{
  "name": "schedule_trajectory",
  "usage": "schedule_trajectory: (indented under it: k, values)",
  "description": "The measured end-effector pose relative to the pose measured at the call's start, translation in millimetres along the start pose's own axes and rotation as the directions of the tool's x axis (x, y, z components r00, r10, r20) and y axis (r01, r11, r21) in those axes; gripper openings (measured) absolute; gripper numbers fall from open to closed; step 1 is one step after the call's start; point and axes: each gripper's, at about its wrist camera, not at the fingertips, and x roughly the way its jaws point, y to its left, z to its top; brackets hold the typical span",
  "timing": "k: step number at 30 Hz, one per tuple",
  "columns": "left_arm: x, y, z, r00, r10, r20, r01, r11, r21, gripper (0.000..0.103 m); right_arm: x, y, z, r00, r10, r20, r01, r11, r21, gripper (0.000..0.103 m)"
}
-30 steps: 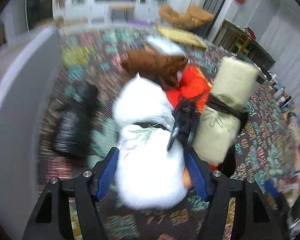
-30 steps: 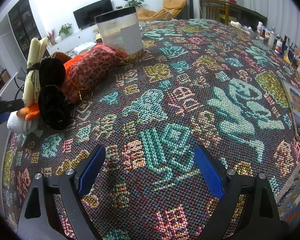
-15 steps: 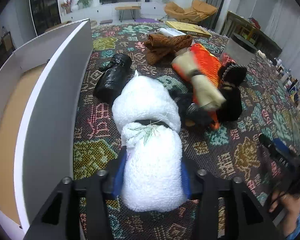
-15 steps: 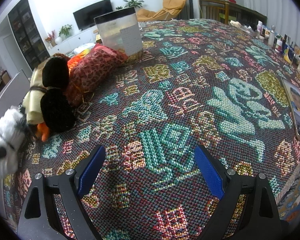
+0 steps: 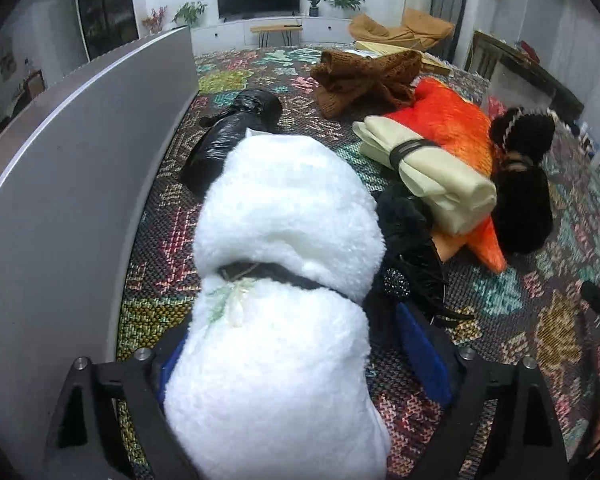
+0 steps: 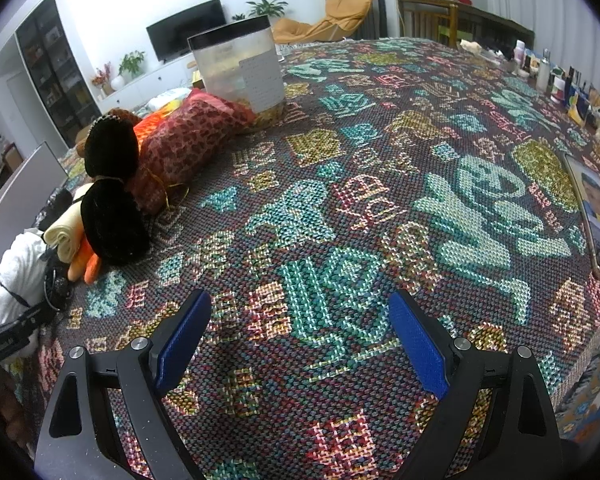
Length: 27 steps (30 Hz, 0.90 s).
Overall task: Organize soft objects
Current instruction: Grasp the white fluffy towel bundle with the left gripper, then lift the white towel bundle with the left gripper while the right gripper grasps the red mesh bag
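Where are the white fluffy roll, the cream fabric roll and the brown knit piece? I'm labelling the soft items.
white fluffy roll (image 5: 288, 216), left wrist view, on its upper half
cream fabric roll (image 5: 440, 176), left wrist view, on its lower half
brown knit piece (image 5: 364, 76), left wrist view, its middle

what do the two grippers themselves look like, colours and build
Both match: the left gripper and right gripper have matte black angular frames with triangular cut-outs, silver round bolt heads at the joints, and flat bright blue pads on the inner faces of the fingers. From the right wrist view, the left one's black body carries small white lettering, too blurred to read. No cables or sleeves show.
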Motion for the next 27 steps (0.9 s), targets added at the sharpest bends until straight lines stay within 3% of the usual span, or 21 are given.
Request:
schedule_trajectory:
  k: [4,7,9,12,18,20,21,24,27]
  values:
    - [3.7,2.9,-4.1,1.0,0.004,0.025,-0.003,1.0,-0.011,0.102,-2.9,-5.0,1.0,0.999,0.034,0.005,-0.034,0.999,0.032,0.092]
    - [4.9,2.2,-5.1,0.999,0.006,0.032,-0.006,1.0,-0.009,0.103,-4.3,-10.8,14.9,0.987,0.155,0.032,-0.158,0.98,0.123,0.092]
    - [3.8,2.0,-5.0,0.999,0.009,0.034,-0.009,1.0,-0.011,0.103,0.1,-2.2,37.9,0.97,0.237,0.048,-0.242,0.955,0.17,0.092]
    - [2.4,1.3,-3.9,0.999,0.011,0.036,-0.01,1.0,-0.013,0.103,22.4,16.7,79.4,0.928,0.368,0.054,-0.369,0.893,0.258,0.092]
    - [3.0,1.4,-4.1,0.999,0.009,0.035,-0.009,1.0,-0.013,0.103,92.8,76.1,124.4,0.882,0.471,-0.02,-0.431,0.824,0.369,0.089]
    - [2.3,0.7,-4.5,0.999,0.01,0.035,-0.009,1.0,-0.012,0.103,108.5,92.6,126.2,0.871,0.485,-0.071,-0.428,0.823,0.373,0.06]
    - [2.1,0.5,-4.7,0.999,0.01,0.035,-0.009,1.0,-0.012,0.103,111.3,98.6,125.3,0.871,0.482,-0.092,-0.418,0.828,0.374,0.036]
    - [2.2,0.5,-4.6,0.999,0.01,0.036,-0.009,1.0,-0.013,0.103,93.0,107.0,125.9,0.871,0.485,-0.079,-0.437,0.839,0.326,0.028]
    - [2.3,0.5,-4.7,0.999,0.009,0.036,-0.009,1.0,-0.013,0.103,69.5,102.7,132.0,0.864,0.496,-0.084,-0.465,0.851,0.244,0.028]
